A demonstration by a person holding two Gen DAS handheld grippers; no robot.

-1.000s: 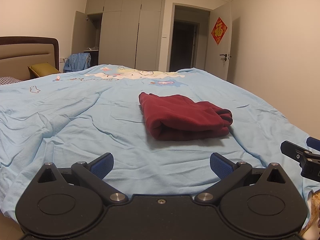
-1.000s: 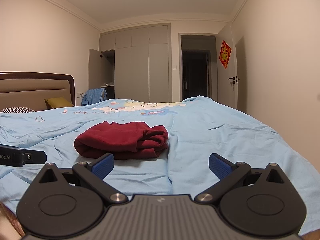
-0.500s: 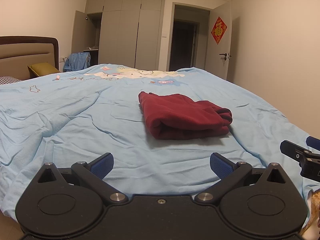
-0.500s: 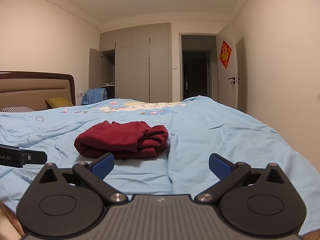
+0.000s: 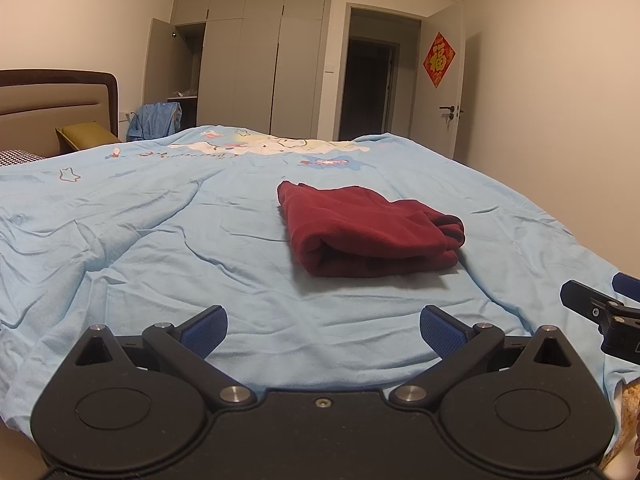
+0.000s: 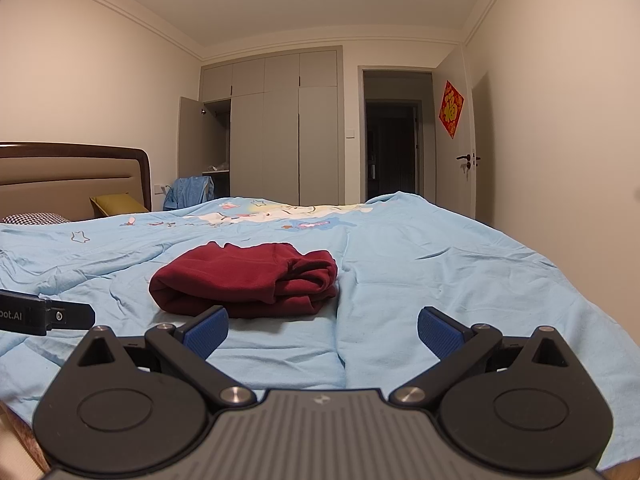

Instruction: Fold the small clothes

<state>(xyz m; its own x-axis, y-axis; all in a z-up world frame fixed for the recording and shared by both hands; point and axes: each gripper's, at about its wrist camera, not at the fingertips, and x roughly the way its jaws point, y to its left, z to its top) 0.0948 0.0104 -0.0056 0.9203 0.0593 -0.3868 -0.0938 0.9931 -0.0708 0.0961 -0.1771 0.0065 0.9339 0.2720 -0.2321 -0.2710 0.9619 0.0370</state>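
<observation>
- The left gripper (image 5: 323,326) has its jaws spread wide, and nothing is between the two blue pads (image 5: 204,330).
- The right gripper (image 6: 322,328) is the same: jaws wide apart, blue pads (image 6: 440,334) holding nothing.
- Both grippers hang low over the near edge of the bed, just above the light blue quilt (image 5: 160,240), and I cannot tell if they touch it.
- In the left wrist view, the tip of the right gripper shows at the right border; in the right wrist view, a black part of the left gripper shows at the left border.
- The dark red garment (image 5: 368,232) lies folded in a thick, compact bundle on the quilt, in front of both grippers and apart from them.
- From the left gripper the garment is ahead and a little to the right; from the right gripper it (image 6: 248,280) is ahead and to the left, just past the left pad.
- Its rounded fold faces the grippers, and the loose layered edges are at its right end.
- The quilt is wrinkled, with cartoon prints (image 6: 272,214) near its far side.
- At the left stands a padded headboard (image 6: 68,180), with a yellow cushion (image 6: 118,204) and a checked pillow (image 6: 34,218) beside it.
- Behind the bed is a grey wardrobe (image 6: 280,128) with one door open, and a blue cloth (image 6: 190,192) hangs near it.
- To the right is a dark doorway (image 6: 394,148), then an open white door carrying a red decoration (image 6: 451,109).
</observation>
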